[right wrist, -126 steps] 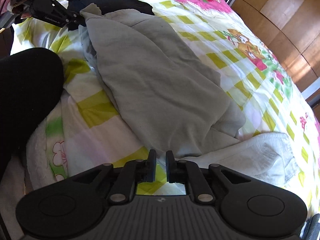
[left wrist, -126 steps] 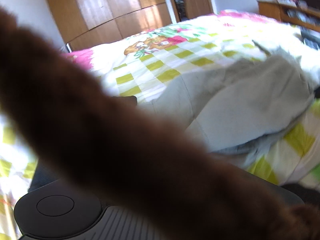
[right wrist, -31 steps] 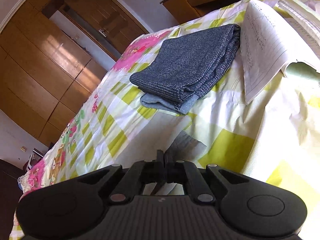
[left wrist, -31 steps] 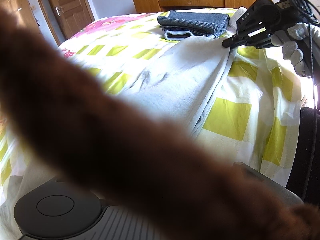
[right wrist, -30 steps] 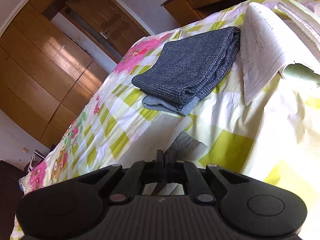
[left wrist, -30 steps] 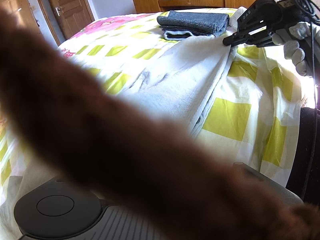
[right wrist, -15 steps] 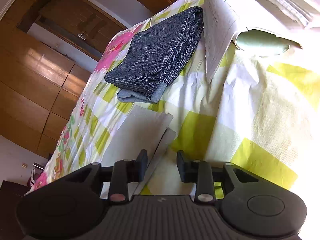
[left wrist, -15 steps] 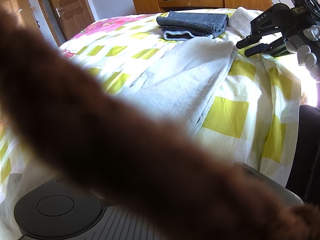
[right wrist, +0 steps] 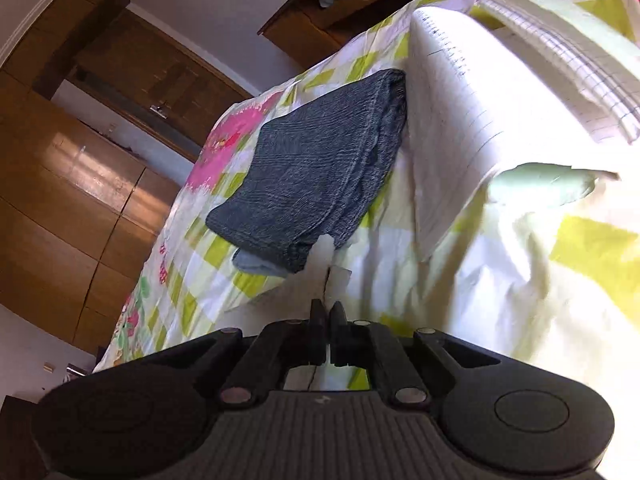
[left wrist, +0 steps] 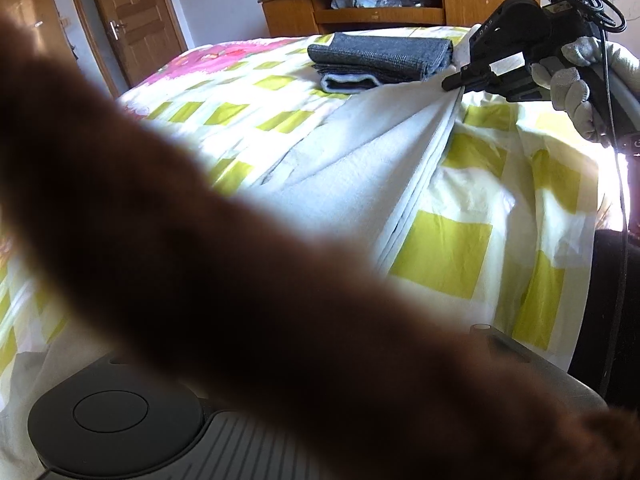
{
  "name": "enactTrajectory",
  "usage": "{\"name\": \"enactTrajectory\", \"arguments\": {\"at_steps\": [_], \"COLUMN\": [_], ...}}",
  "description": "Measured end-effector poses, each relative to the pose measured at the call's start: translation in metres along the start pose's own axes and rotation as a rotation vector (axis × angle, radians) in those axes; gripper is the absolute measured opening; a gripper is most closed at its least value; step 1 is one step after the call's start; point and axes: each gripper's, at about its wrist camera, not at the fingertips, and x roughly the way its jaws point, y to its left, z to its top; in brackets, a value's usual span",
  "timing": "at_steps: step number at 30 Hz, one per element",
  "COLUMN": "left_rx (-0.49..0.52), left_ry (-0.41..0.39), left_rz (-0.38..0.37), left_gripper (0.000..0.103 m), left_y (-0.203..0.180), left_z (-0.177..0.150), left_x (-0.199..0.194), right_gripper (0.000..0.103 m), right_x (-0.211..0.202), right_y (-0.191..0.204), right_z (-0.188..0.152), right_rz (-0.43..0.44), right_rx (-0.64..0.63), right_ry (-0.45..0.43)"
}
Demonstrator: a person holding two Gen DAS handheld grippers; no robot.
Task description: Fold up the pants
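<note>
A: We are seeing the pale grey pants lying stretched along the bed, on its yellow-and-white checked cover, just in front of the folded dark grey garment.

B: And the right hand-held gripper, held by a gloved hand, is pinching the far end of those pants. From its own camera we are looking at the jaws drawn together on a thin edge of the cloth.

A: What are we making of the left hand-held gripper?

B: Its jaws are opening, but a blurred brown sleeve is covering them, so we cannot tell what, if anything, is sitting between them.

A: An open notebook is lying just beside the folded garment, near the wooden shelf unit.
</note>
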Motion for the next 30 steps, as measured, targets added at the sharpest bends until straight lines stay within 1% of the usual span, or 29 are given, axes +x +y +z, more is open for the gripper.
{"name": "enactTrajectory", "arguments": {"at_steps": [1,3,5,8,9,12,13,14,15,16,18,20,22,24,25,27,29,30], "left_rx": [-0.009,-0.024,-0.03,-0.036,-0.039,-0.054,-0.069,-0.086,-0.103,-0.121,-0.151,-0.172,-0.202,-0.231,-0.244,-0.265,-0.297,-0.318], "left_ry": [-0.003,0.015,0.029,0.029,0.031,0.033,0.029,0.024,0.02,0.016,0.012,0.022,0.039,0.064,0.09,0.138,0.164,0.164], "left_rz": [-0.017,-0.059,-0.071,-0.089,-0.09,-0.064,-0.057,-0.049,-0.038,-0.023,0.016,0.063,0.12,0.164,0.197,0.24,0.267,0.272], "left_gripper": [0.056,0.057,0.057,0.057,0.057,0.057,0.057,0.057,0.057,0.057,0.057,0.058,0.058,0.058,0.058,0.058,0.061,0.061], "left_y": [-0.002,-0.006,-0.011,-0.011,-0.009,0.001,0.006,0.011,0.016,0.023,0.036,0.049,0.067,0.084,0.095,0.113,0.133,0.142], "left_z": [0.002,0.002,-0.002,-0.007,-0.01,-0.021,-0.025,-0.03,-0.034,-0.04,-0.051,-0.063,-0.076,-0.09,-0.1,-0.116,-0.134,-0.139], "left_x": [0.001,0.008,0.011,0.001,-0.003,-0.021,-0.028,-0.035,-0.042,-0.049,-0.061,-0.069,-0.075,-0.081,-0.083,-0.086,-0.092,-0.095], "right_gripper": [0.021,0.021,0.022,0.027,0.027,0.028,0.029,0.029,0.029,0.029,0.029,0.029,0.029,0.029,0.031,0.04,0.04,0.04], "right_x": [0.001,0.001,-0.006,-0.025,-0.032,-0.049,-0.052,-0.054,-0.054,-0.051,-0.037,-0.016,0.004,0.021,0.028,0.049,0.073,0.085], "right_y": [-0.004,-0.007,-0.007,-0.002,0.002,0.026,0.035,0.047,0.061,0.078,0.112,0.149,0.18,0.211,0.225,0.253,0.276,0.285], "right_z": [0.0,-0.005,-0.009,-0.011,-0.013,-0.019,-0.023,-0.028,-0.035,-0.045,-0.072,-0.113,-0.147,-0.181,-0.19,-0.209,-0.226,-0.231], "right_rz": [-0.028,-0.082,-0.107,-0.141,-0.162,-0.236,-0.246,-0.237,-0.2,-0.144,-0.038,0.103,0.195,0.276,0.308,0.355,0.389,0.398], "right_rx": [-0.012,-0.064,-0.095,-0.119,-0.144,-0.271,-0.313,-0.358,-0.401,-0.452,-0.563,-0.665,-0.728,-0.815,-0.855,-0.945,-1.02,-1.04], "right_ry": [0.012,0.049,0.05,-0.015,-0.045,-0.145,-0.166,-0.177,-0.167,-0.13,-0.019,0.127,0.239,0.298,0.316,0.354,0.413,0.435]}}
